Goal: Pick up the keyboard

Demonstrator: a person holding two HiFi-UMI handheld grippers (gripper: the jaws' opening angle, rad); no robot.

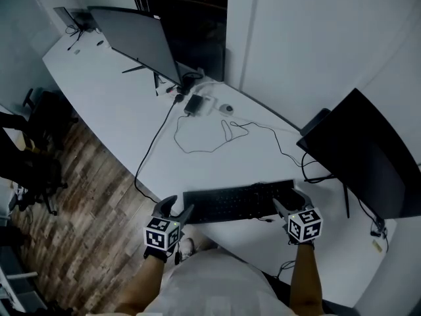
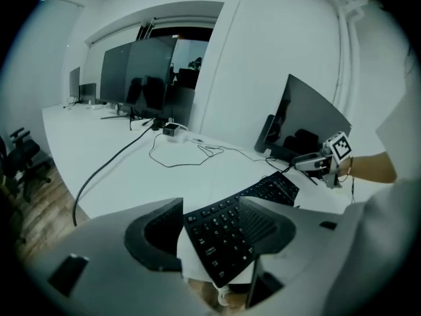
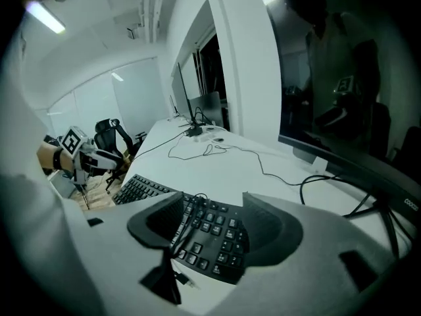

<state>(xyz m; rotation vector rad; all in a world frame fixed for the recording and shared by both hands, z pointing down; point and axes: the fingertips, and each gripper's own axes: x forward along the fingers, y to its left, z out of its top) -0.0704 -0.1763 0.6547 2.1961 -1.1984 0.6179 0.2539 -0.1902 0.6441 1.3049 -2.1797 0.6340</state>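
Two hand-held grippers bracket the keyboard (image 1: 237, 201), which lies flat in the lower centre of the head view, close to the near edge of the white bench (image 1: 112, 91). The left hand-held gripper (image 1: 176, 209) is at its left end and the right hand-held gripper (image 1: 289, 201) at its right end. In each gripper view the jaws stand apart with an end of the keyboard showing between them, and the pads do not appear to press on it, so neither has a hold yet. The keyboard looks like a thin, long, rigid plastic slab, probably light, though long enough to tip or twist if raised by one end only. Taking it at both short ends, with the pads on the frame and not on the keys, which would give under pressure, should keep it level. A thin dark cable (image 3: 186, 221) lies over the keys by the right gripper's jaw and could snag or tug as the keyboard comes up. Where that cable runs cannot be followed. The frames are dim, the jaws cover the keyboard's outer corners, and it is unclear whether its left end overhangs the bench edge. A dark monitor (image 1: 368, 157) stands at the right of the frame, just beyond the keyboard.
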